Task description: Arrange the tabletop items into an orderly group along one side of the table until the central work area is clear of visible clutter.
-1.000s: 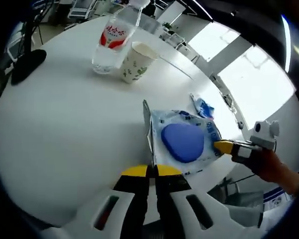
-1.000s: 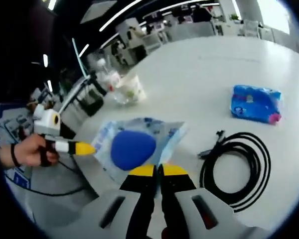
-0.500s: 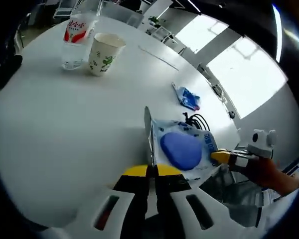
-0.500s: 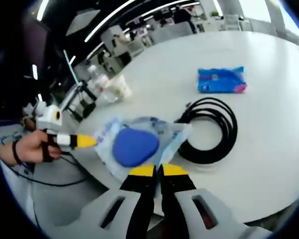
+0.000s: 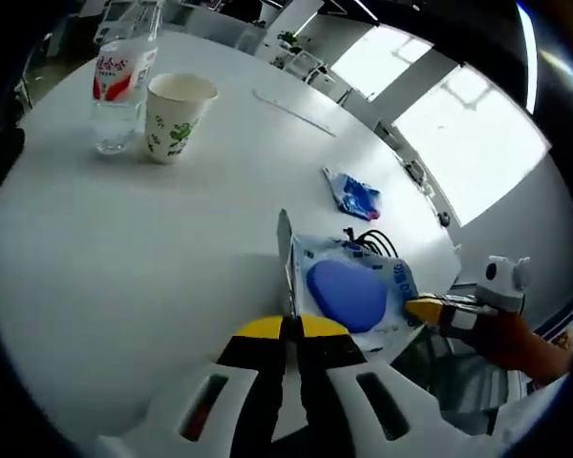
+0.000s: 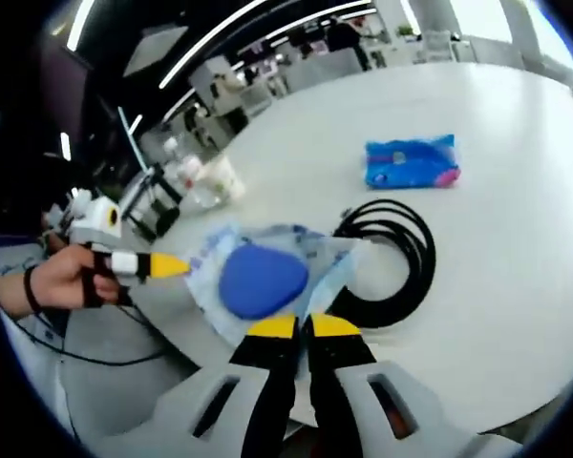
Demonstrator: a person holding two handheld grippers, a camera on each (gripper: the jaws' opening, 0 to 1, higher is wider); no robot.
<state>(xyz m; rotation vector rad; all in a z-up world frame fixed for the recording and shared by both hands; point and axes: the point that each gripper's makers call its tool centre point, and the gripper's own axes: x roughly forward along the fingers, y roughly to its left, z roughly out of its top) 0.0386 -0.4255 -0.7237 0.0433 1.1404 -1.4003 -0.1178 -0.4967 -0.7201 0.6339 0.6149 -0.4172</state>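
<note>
A clear plastic packet [image 5: 349, 286] with a blue oval pad inside hangs over the white table's [image 5: 124, 248] near edge, held from two sides. My left gripper [image 5: 293, 326] is shut on its one edge. My right gripper [image 5: 422, 307] comes in from the right, shut on the opposite edge. In the right gripper view the same packet [image 6: 263, 281] sits between my right gripper [image 6: 303, 326] below and my left gripper [image 6: 167, 264] at the left. A black coiled cable [image 6: 393, 262] lies just behind the packet, and a blue tissue pack [image 6: 411, 162] lies further off.
A water bottle [image 5: 115, 86] with a red label and a paper cup [image 5: 172, 114] stand together at the far side of the table. The tissue pack [image 5: 355, 194] and part of the cable [image 5: 368, 240] lie near the right edge. A person's hand [image 6: 57, 281] holds the left gripper.
Both grippers have carried the packet sideways along the table edge, so the cable now lies behind it. Both grips are unchanged.
</note>
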